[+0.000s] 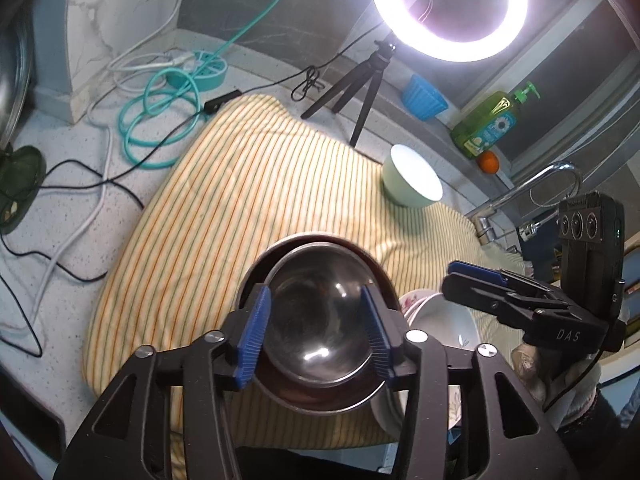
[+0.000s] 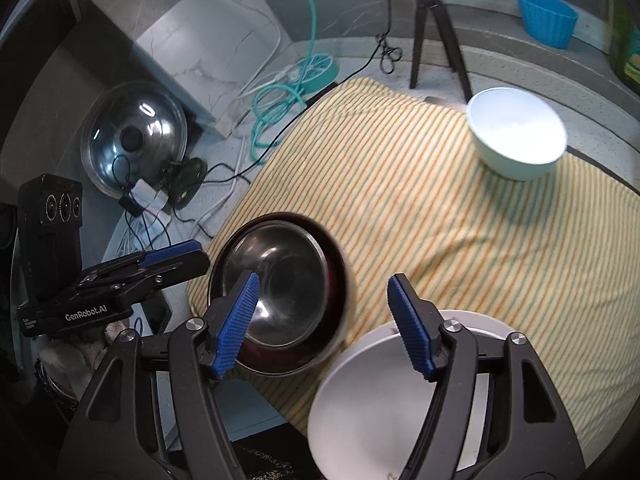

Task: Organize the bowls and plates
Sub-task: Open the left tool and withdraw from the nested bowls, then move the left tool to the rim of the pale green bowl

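A steel bowl (image 1: 316, 320) nests inside a darker bowl (image 1: 320, 242) on the striped cloth (image 1: 248, 200). My left gripper (image 1: 316, 336) is open, its blue pads on either side of the steel bowl, just above it. In the right wrist view the same nested bowls (image 2: 276, 292) sit at the cloth's near left corner. My right gripper (image 2: 324, 324) is open and empty, hovering between the bowls and a stack of white plates (image 2: 368, 408). A pale green bowl (image 2: 516, 132) stands upright at the cloth's far right; it also shows in the left wrist view (image 1: 412, 178).
A ring light on a tripod (image 1: 360, 80), a blue cup (image 1: 424, 96), a soap bottle (image 1: 488, 120) and an orange (image 1: 489, 161) line the back ledge. Cables (image 1: 160, 120) lie left of the cloth. A pot lid (image 2: 132, 136) leans at the left. A tap (image 1: 532, 196) stands right.
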